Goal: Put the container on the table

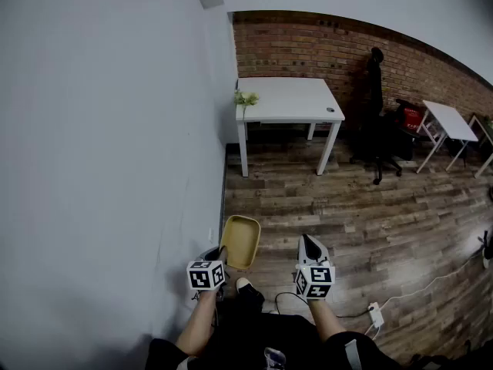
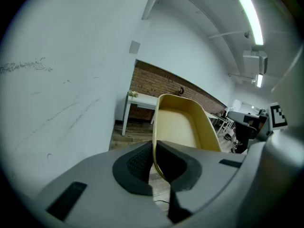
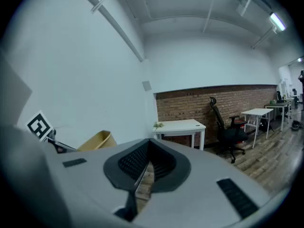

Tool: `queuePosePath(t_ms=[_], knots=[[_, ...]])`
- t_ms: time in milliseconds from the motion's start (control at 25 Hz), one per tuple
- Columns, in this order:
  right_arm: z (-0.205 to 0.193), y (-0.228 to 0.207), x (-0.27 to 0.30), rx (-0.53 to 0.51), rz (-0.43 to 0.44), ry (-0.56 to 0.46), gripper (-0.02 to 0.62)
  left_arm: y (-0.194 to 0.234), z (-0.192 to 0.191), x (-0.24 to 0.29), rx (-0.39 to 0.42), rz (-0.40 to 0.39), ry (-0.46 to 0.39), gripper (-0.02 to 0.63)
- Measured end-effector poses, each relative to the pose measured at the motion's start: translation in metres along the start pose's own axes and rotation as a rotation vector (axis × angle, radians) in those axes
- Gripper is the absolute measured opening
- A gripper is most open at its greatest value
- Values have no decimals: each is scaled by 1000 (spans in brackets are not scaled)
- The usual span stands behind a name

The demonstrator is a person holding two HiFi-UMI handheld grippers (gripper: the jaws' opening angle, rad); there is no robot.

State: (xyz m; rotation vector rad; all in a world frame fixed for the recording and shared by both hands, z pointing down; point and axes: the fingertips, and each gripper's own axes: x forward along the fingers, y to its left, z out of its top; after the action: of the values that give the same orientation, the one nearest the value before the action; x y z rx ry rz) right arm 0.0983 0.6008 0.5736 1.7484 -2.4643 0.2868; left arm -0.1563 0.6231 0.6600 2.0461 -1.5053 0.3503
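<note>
Pinching container [image 1: 240, 241] rim, left tongs [image 2: 154, 148]; right tongs [image 1: 311, 245] beside, empty.

I can read no words, numbers or brand names anywhere. The only print is black-and-white square patterns on the cube [image 1: 206, 275] of the left gripper [image 1: 219, 254] and the cube [image 1: 314, 280] of the right gripper [image 1: 311, 243].

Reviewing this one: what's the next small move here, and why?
Probably carry the container forward toward the white table: the left gripper is shut on its rim, holding it above the floor, and the table stands well ahead by the brick wall.
</note>
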Motion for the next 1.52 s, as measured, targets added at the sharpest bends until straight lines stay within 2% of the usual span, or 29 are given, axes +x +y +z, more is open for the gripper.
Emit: queuePosePath(t_ms=[360,640,1120,1520], knots=[[-3,-1,-2,48,19,6,25,-2,4,-1,0,3,2,25],[-13,-3,-2,5,10,28,25,-1,5,-1,8,7,4,25],[-16,-15,7,21,13,41,25,3,21,7,39,8,-5,25],[-23,-28,35,45,10,81,25,5,40,36,37,-7,7,25]])
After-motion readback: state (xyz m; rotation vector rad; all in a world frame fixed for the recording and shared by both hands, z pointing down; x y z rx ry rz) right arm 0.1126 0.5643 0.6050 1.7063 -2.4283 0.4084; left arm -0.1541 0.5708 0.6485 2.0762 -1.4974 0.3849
